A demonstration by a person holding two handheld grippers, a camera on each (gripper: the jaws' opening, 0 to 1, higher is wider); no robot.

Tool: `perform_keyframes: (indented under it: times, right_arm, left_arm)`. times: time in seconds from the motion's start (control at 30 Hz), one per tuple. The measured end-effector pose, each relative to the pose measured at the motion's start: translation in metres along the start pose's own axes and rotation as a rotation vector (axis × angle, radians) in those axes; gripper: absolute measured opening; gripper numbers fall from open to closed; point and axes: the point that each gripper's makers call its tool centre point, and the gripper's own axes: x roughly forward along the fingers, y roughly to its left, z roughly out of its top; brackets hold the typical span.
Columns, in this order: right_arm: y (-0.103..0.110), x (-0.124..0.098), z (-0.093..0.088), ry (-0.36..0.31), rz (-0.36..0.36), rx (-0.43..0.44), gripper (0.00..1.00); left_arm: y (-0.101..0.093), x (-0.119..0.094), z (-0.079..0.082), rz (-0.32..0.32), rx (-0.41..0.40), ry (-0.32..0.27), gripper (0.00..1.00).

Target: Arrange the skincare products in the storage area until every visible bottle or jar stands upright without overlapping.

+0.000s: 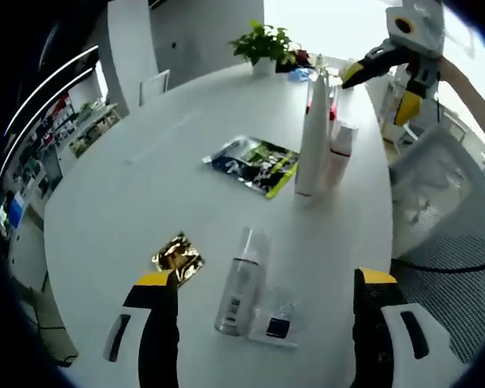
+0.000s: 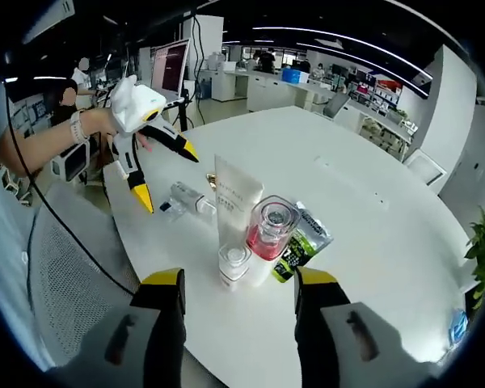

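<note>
A clear spray bottle (image 1: 241, 283) lies on its side on the white round table (image 1: 145, 186), next to a small clear box (image 1: 275, 325); my left gripper (image 1: 266, 277) is open just above them. A tall white tube (image 1: 314, 133) stands upright with a pink bottle and a small white bottle (image 1: 340, 149) beside it. In the right gripper view, my right gripper (image 2: 241, 279) hangs open in front of the white tube (image 2: 236, 198), the clear-capped pink bottle (image 2: 271, 228) and the small white bottle (image 2: 234, 263). The lying bottle (image 2: 187, 198) sits behind them, under the open left gripper (image 2: 166, 174).
A gold sachet (image 1: 178, 257) and a green-black foil packet (image 1: 255, 164) lie flat on the table. A potted plant (image 1: 263, 44) stands at the far edge. A mesh chair (image 1: 440, 218) is pushed against the table's side. The open right gripper (image 1: 378, 89) hovers beyond the upright tube.
</note>
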Motion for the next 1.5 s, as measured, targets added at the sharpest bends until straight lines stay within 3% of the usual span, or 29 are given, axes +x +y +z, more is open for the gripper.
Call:
perform_keyframes:
  times: [0.4, 0.53, 0.63, 1.0, 1.5]
  right_arm:
    - [0.002, 0.002, -0.004, 0.005, 0.035, 0.025, 0.41]
    - [0.000, 0.001, -0.005, 0.009, 0.027, 0.029, 0.40]
    - [-0.001, 0.001, -0.006, 0.008, 0.022, 0.038, 0.40]
    - [0.000, 0.000, -0.011, 0.004, 0.021, 0.077, 0.39]
    - [0.003, 0.001, -0.012, -0.008, 0.025, 0.089, 0.37]
  left_arm:
    - [0.012, 0.026, -0.001, -0.001, 0.010, 0.030, 0.62]
    - [0.015, 0.036, -0.002, -0.005, 0.004, 0.041, 0.49]
    - [0.013, 0.041, -0.003, -0.014, 0.008, 0.052, 0.48]
    - [0.014, 0.057, -0.012, -0.013, 0.034, 0.100, 0.31]
    - [0.011, 0.067, -0.013, -0.027, 0.034, 0.125, 0.23]
